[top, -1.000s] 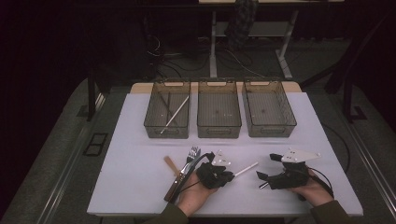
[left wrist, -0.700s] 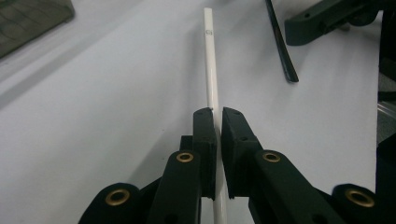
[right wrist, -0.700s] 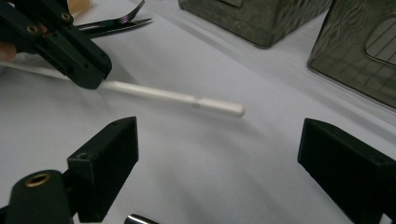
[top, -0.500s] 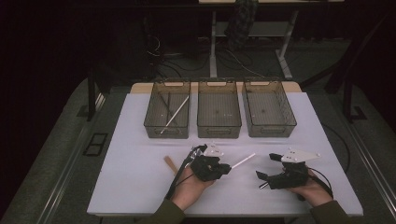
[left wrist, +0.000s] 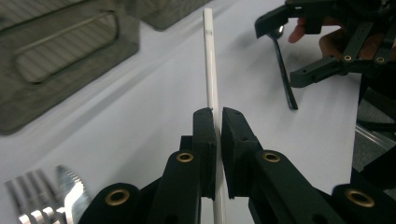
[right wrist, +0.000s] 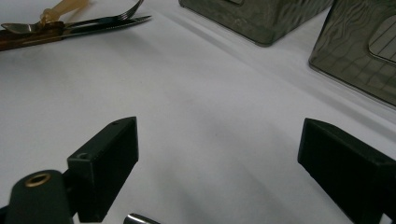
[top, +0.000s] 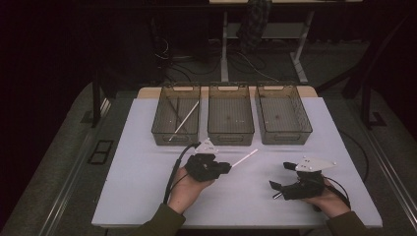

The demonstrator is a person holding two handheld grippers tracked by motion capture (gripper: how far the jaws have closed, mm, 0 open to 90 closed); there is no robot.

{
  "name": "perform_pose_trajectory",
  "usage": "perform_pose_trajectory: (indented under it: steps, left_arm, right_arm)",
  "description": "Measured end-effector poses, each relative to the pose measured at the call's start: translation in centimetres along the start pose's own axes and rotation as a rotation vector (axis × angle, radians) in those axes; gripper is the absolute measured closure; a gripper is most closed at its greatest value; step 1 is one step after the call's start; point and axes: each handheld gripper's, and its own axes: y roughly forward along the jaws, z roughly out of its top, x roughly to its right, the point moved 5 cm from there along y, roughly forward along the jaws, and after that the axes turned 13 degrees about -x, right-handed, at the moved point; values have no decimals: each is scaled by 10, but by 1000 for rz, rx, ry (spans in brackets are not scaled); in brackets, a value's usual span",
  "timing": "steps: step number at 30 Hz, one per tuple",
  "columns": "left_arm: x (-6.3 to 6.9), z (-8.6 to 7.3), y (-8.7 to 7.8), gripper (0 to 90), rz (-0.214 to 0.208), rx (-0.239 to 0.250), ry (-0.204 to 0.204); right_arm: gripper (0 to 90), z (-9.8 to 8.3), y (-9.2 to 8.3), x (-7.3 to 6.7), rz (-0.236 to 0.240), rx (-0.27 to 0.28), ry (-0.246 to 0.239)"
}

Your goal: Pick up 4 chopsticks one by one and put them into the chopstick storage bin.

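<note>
The thin white plastic chopstick [top: 244, 158] is pinched in the left gripper [left wrist: 218, 122], whose two black jaws are pressed tight on it about partway along, so most of the stick pokes out past the tips. From above, it hangs over the white tabletop [top: 142, 191] just in front of the middle smoky-grey plastic bin [top: 230, 114], slanting up toward that bin's front right corner, clear of the table surface as far as I can tell. The left hand [top: 186, 189] is wrapped round the gripper body, cable trailing off behind.

Using that middle bin as the anchor: to its left is a matching grey bin [top: 177, 120] with another white stick [top: 184, 120] lying diagonally inside it, and to its right a third grey bin [top: 282, 114]. Well in front of the middle bin and off to the right sits the right gripper [top: 278, 189], low over the table with its jaws spread wide and nothing between the pads. A dark-handled metal spoon [left wrist: 283, 70] lies on the table right by those jaws in the left gripper view.

The left gripper view also catches a silver metal fork [left wrist: 28, 200] and a serrated knife [left wrist: 72, 193] on the table near the camera; the right gripper view shows them bunched with other cutlery.
</note>
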Motion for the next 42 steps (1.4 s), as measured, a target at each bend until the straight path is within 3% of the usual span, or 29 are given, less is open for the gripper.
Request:
perform_pose_trajectory:
  steps: [5,16,30,42]
  left_arm:
    - [-13,-4,-15,840,23,18,5]
    - [-40,-12,-40,841,63,50,-47]
    - [-70,-23,-60,841,126,86,-119]
    - [-102,-20,-74,840,173,135,-187]
  right_arm:
    - [118,0,0,0,-1,-1,-2]
    - [118,-1,1,0,-6,-9,-10]
    - [118,-1,1,0,-7,-11,-10]
    - [118,-1,2,0,-8,-12,-3]
